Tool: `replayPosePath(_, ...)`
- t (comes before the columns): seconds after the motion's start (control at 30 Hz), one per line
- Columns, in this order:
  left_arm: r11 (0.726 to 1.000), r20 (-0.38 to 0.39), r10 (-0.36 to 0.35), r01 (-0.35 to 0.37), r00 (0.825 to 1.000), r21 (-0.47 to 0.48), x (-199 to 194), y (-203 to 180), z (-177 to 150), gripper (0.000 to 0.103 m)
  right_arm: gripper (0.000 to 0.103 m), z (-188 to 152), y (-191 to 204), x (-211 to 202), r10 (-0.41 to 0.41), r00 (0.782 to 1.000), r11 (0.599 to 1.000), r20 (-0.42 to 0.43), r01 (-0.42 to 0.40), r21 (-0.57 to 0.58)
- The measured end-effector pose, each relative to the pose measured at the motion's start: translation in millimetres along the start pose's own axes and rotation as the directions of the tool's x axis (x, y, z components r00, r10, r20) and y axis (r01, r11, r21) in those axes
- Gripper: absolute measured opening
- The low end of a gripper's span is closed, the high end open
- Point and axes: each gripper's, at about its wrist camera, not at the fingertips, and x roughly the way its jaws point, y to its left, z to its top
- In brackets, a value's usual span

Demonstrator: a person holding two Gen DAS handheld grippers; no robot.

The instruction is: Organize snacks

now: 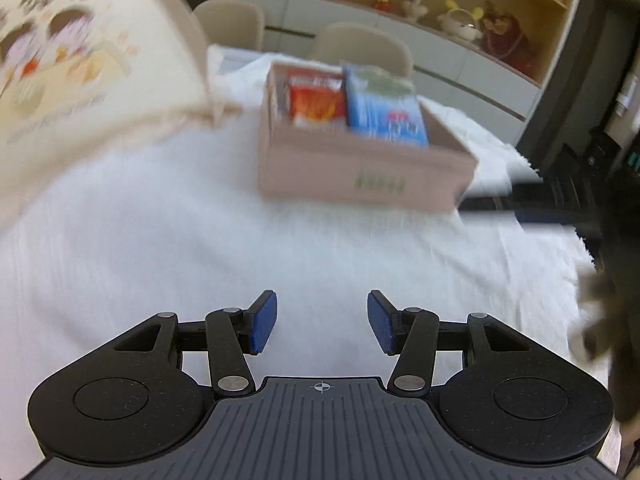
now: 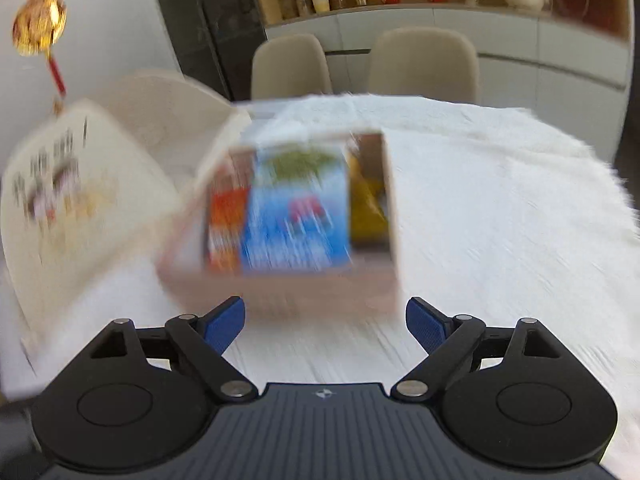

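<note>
Hovering over worktop [image 1: 200, 220], left gripper [image 1: 322, 322] and right gripper [image 2: 325, 324] both wide, empty.
Snack box [image 2: 280, 288] motion-blurred; packet labels unreadable, bag [image 1: 80, 80] cut off.

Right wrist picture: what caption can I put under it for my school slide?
Open right gripper hangs empty before a cardboard box of snack packets, red, blue and yellow, on a white tablecloth.

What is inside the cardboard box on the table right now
The cardboard box holds a red-orange packet, a blue packet and a yellow packet. Anything beneath them is hidden.
</note>
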Motion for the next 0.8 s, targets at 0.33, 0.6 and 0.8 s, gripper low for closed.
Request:
replayPosePath(0.33,0.986,0.099,0.112,-0.122,0.989,0.11,-16.8,-31.8,-43.3,0.055,0.102,-94.5,1.5,-17.7,-0.072,0.997,0.989,0.015,0.074,-0.128)
replayPosePath(0.6,0.981,0.142,0.125,-0.144,0.982,0.129,-17.2,-33.4,-52.4,0.056,0.103,-99.2,-8.8,-10.5,-0.023,0.996,0.989,0.088,0.035,-0.143)
replayPosePath(0.8,0.977,0.145,0.139,-0.16,0.98,0.141,-15.6,-35.9,-53.1,0.056,0.103,-97.5,-7.4,-6.1,-0.023,0.996,0.99,0.087,0.035,-0.138)
